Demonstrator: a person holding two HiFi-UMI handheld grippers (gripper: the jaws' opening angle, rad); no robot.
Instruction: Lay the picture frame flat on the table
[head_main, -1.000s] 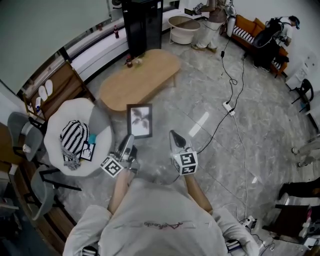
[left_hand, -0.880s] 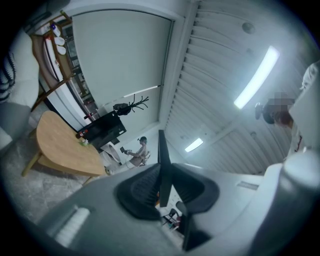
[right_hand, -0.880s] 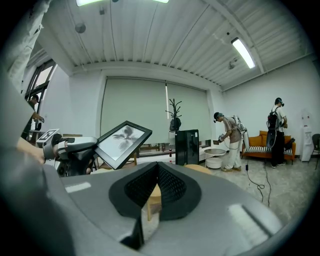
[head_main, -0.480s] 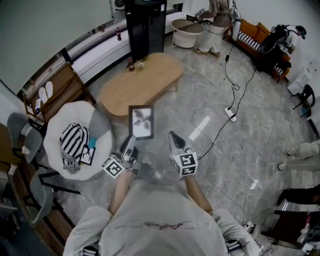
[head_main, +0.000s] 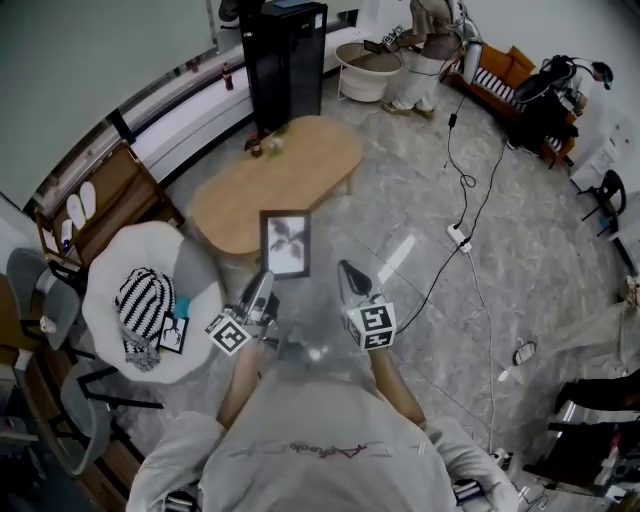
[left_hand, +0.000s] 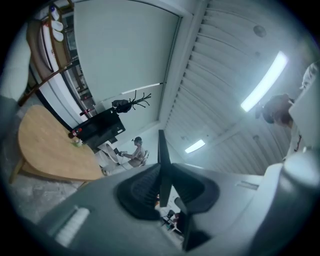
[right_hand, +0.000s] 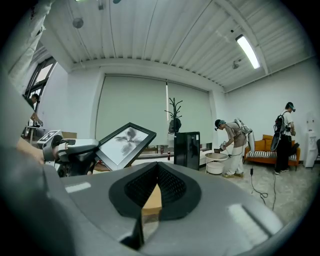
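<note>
Grey jaws of the left gripper (left_hand: 164, 175) were clenched on the lower edge of the picture frame (head_main: 285, 243), which that gripper's own view showed only edge-on, as a dark sliver. The right gripper (head_main: 351, 272) beside it held nothing, its jaws pressed together. The frame was held tilted in the air, hiding part of the near rim of the wooden table (head_main: 300, 175). The small things (head_main: 262, 146) at the table's far end could not be made out.

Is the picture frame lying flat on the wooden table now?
No. The left gripper holds the picture frame tilted in the air by its edge, not on the wooden table.
</note>
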